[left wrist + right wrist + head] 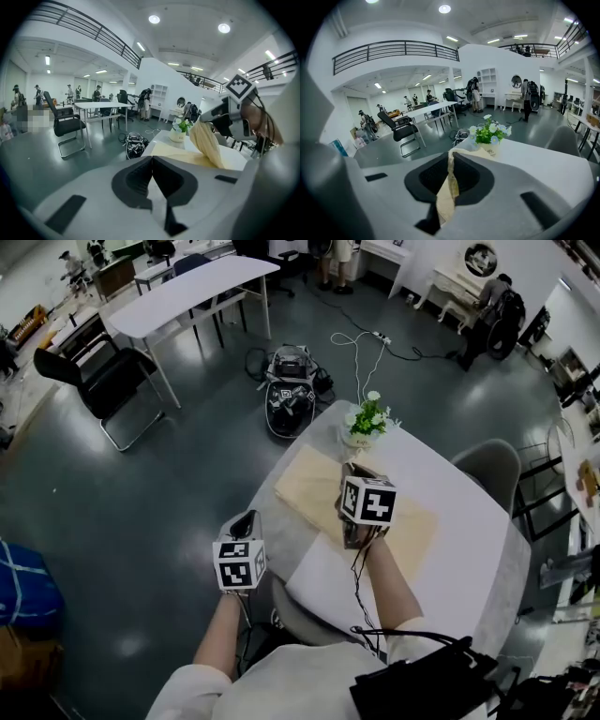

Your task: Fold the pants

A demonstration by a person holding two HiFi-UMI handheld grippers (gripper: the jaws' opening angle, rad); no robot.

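While the person stood at the six o'clock edge of the white table [464,563], the right gripper [356,471] hung over the middle of it with its jaws clamped on a bunched fold of the beige pants [307,486]. From that gripper's own camera the cloth ran up between the closed pads as a narrow strip. The rest of the pants lay spread flat on the tabletop, reaching from the ten o'clock corner across toward three o'clock, and the pinched part was lifted clear of the surface, drooping from the jaws. The left gripper [246,519] was off the table at its eight o'clock side, over the grey floor, with its jaws together and nothing between them. A small pot of flowers [365,422] stood at the table's twelve o'clock end, just beyond the pants. A dark bag [292,393] sat on the floor farther out toward eleven o'clock, and a grey chair [494,466] stood at the table's two o'clock side.
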